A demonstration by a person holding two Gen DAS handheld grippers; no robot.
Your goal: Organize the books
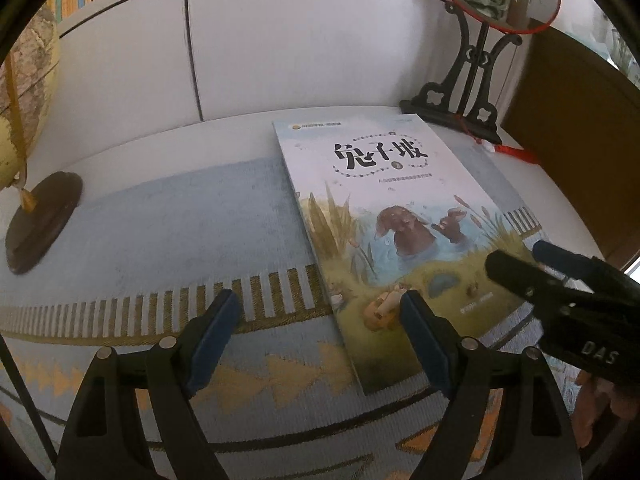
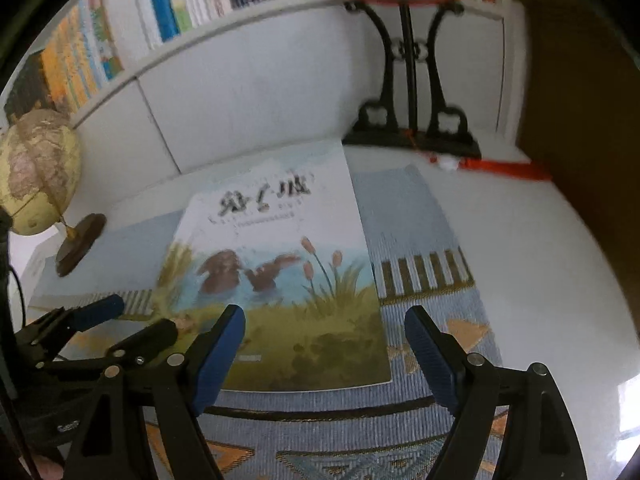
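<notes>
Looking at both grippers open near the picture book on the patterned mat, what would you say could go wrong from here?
1. The book lies flat on the mat, so the open left gripper and right gripper may catch the cloth with it.
2. Both grippers crowd the book's near end and might collide.
3. The fan stand sits right behind the book; pushing the book forward could knock it.

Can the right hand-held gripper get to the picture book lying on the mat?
Probably yes. The right hand-held gripper is open just above the book, which lies flat on the mat with nothing on top. The left hand-held gripper is close beside it, though.
</notes>
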